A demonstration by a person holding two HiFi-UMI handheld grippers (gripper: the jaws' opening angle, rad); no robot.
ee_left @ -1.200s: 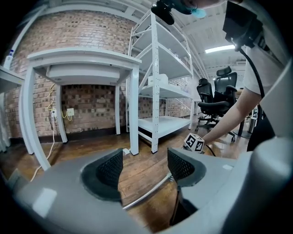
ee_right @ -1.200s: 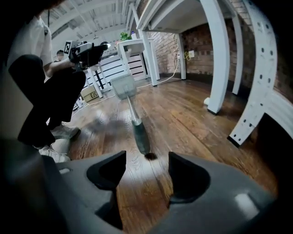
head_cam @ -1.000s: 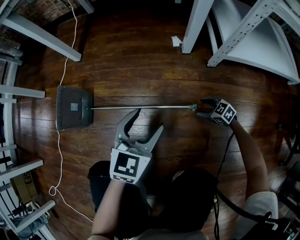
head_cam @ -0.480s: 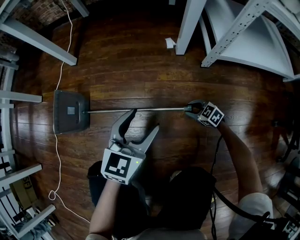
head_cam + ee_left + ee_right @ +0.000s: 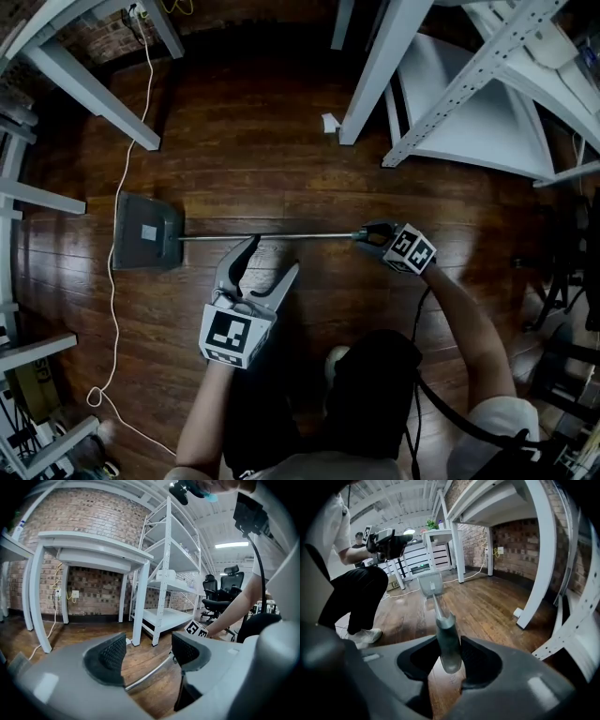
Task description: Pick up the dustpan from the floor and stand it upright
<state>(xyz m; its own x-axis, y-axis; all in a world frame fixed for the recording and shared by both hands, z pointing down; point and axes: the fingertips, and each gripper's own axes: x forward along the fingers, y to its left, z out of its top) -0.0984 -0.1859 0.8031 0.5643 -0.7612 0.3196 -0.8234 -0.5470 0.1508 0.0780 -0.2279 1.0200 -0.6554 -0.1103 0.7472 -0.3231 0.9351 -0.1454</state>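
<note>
The dustpan [image 5: 145, 232] is a dark grey pan lying at the left of the wooden floor. Its long metal pole [image 5: 272, 236] runs right to a grey handle grip [image 5: 447, 639]. My right gripper [image 5: 367, 236] is shut on that grip, and in the right gripper view [image 5: 450, 656] the pads clamp it from both sides, with the pan [image 5: 430, 584] far down the pole. My left gripper [image 5: 272, 255] is open, near the pole's middle. In the left gripper view [image 5: 147, 651] the pole [image 5: 150, 671] shows in the gap between the pads, untouched.
White table legs [image 5: 103, 103] stand at the upper left and a white metal shelf rack [image 5: 469, 84] at the upper right. A white cable [image 5: 112, 309] trails over the floor left of the pan. A paper scrap [image 5: 329, 123] lies by a rack leg.
The right gripper has closed on the handle's end and lifted it. The left gripper has risen too, still open by the pole.
</note>
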